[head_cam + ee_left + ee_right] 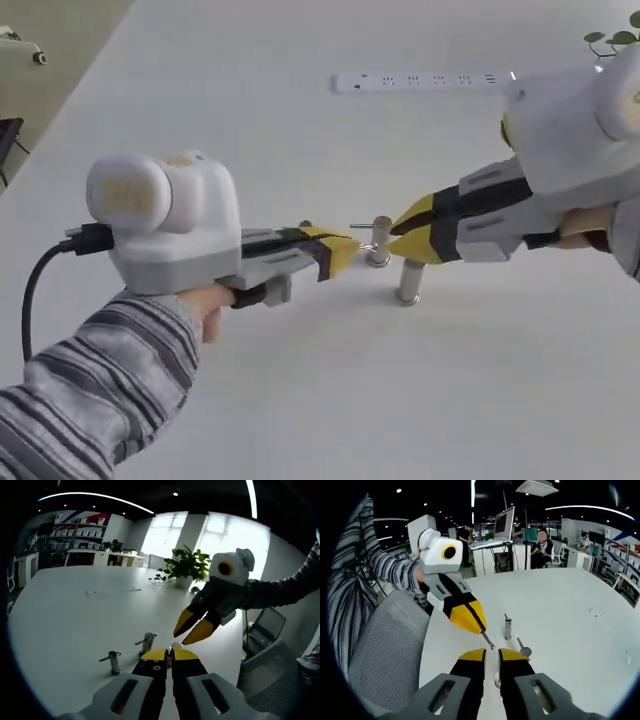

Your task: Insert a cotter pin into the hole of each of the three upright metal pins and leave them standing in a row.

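Note:
Two short upright metal pins stand on the white table, one [379, 243] between the two gripper tips and one [409, 283] nearer me. My left gripper [350, 248] comes in from the left, shut on a thin cotter pin [488, 641] that sticks out of its tip. My right gripper [395, 228] faces it from the right, its jaws a little apart and holding nothing. In the left gripper view two pins [115, 661] [147, 641] each carry a cotter pin crosswise. A third pin [497, 680] shows low between my right gripper's jaws.
A white power strip [420, 81] lies at the far side of the table. A potted plant [186, 566] stands near the table's end. Office chairs [390, 640] sit beside the table edge.

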`<action>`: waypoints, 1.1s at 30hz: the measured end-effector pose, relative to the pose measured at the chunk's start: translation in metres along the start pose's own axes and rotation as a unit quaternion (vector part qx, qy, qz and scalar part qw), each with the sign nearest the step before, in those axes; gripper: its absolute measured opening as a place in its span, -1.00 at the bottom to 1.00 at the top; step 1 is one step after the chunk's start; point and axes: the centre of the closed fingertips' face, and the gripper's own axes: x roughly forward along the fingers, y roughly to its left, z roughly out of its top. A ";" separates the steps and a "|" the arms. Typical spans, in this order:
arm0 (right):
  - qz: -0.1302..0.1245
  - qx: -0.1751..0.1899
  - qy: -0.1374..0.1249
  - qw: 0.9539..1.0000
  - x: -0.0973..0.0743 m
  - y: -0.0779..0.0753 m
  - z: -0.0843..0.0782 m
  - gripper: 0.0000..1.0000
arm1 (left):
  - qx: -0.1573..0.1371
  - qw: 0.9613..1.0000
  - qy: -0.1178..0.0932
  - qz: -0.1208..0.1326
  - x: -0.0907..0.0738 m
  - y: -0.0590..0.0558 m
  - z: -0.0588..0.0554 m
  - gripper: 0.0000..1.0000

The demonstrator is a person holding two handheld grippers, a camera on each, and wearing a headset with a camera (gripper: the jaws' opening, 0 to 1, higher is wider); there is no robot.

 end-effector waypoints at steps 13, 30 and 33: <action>0.077 0.049 -0.011 0.996 -0.002 0.029 -0.014 -0.76 | 0.045 0.996 -0.001 -0.073 -0.008 -0.028 -0.001 -1.00; 0.134 0.050 -0.016 0.990 -0.003 0.059 -0.009 -1.00 | 0.036 0.992 -0.005 -0.122 -0.014 -0.051 -0.001 -1.00; 0.130 0.032 -0.011 0.991 -0.004 0.061 -0.009 -1.00 | 0.037 0.992 -0.001 -0.124 -0.014 -0.051 -0.003 -1.00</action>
